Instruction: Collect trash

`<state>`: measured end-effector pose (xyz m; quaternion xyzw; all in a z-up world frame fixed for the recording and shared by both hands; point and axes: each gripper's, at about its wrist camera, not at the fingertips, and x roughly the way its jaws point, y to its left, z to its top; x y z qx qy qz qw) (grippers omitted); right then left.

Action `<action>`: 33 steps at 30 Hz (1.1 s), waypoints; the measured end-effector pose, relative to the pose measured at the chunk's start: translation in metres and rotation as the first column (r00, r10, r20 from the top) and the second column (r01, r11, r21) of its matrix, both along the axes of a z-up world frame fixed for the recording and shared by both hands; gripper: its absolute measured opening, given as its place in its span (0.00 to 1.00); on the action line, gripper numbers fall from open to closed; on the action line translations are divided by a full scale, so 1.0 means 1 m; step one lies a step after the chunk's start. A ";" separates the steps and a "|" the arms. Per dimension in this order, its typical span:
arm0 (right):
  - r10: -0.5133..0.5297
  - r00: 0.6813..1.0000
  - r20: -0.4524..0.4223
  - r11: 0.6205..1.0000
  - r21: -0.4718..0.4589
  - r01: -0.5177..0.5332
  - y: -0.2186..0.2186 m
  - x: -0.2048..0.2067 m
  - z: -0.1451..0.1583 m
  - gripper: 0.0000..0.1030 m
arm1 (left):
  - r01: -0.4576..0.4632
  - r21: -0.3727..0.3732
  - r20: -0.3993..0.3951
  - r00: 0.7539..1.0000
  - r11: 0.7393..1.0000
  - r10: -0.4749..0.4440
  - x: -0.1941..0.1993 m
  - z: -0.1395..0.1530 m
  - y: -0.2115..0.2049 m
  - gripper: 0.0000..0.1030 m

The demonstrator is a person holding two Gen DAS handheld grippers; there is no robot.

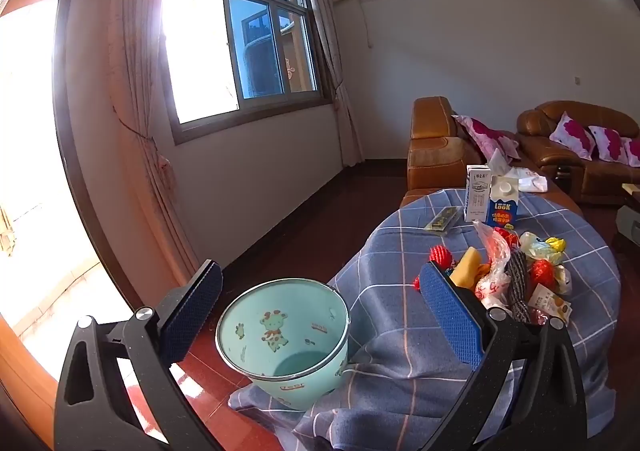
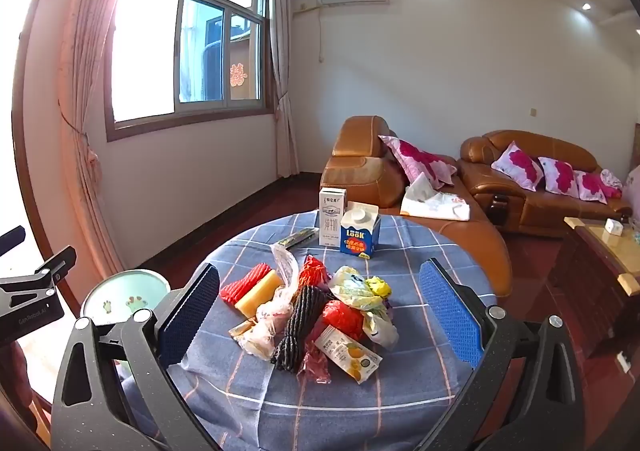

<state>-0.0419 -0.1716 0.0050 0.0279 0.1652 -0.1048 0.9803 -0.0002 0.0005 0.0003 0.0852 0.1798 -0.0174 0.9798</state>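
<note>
A heap of trash [image 2: 316,315] lies on the round table with a blue checked cloth [image 2: 360,411]: red and black foam nets, a yellow block, crumpled plastic bags and snack wrappers. My right gripper [image 2: 320,311] hangs open above and around the heap, touching nothing. A mint green bin [image 1: 284,335] with cartoon prints stands on the floor by the table's left edge. My left gripper [image 1: 320,315] is open with the bin between its fingers and nothing touched. The same trash heap [image 1: 508,275] shows at the right in the left wrist view. In the right wrist view the bin [image 2: 124,295] appears at the left.
Two cartons, a white one [image 2: 332,221] and a blue one [image 2: 360,233], stand at the table's far side beside a flat wrapper [image 2: 298,237]. Brown leather sofas [image 2: 532,179] with pink cushions lie beyond. A wooden side table [image 2: 600,251] is to the right. The other gripper's body [image 2: 28,291] shows at the left edge.
</note>
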 end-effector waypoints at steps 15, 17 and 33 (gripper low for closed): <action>0.001 1.000 -0.005 1.000 -0.003 -0.001 -0.001 0.001 -0.001 0.96 | -0.002 0.006 0.005 1.000 1.000 0.002 0.002 -0.001 -0.003 0.94; 0.003 1.000 -0.003 1.000 -0.005 -0.003 0.000 0.000 -0.001 0.96 | 0.003 0.004 0.003 1.000 1.000 -0.003 0.003 0.000 -0.002 0.94; 0.004 1.000 -0.010 1.000 0.001 -0.004 0.001 0.000 -0.003 0.96 | 0.000 0.009 0.007 1.000 1.000 0.000 -0.001 0.001 0.001 0.94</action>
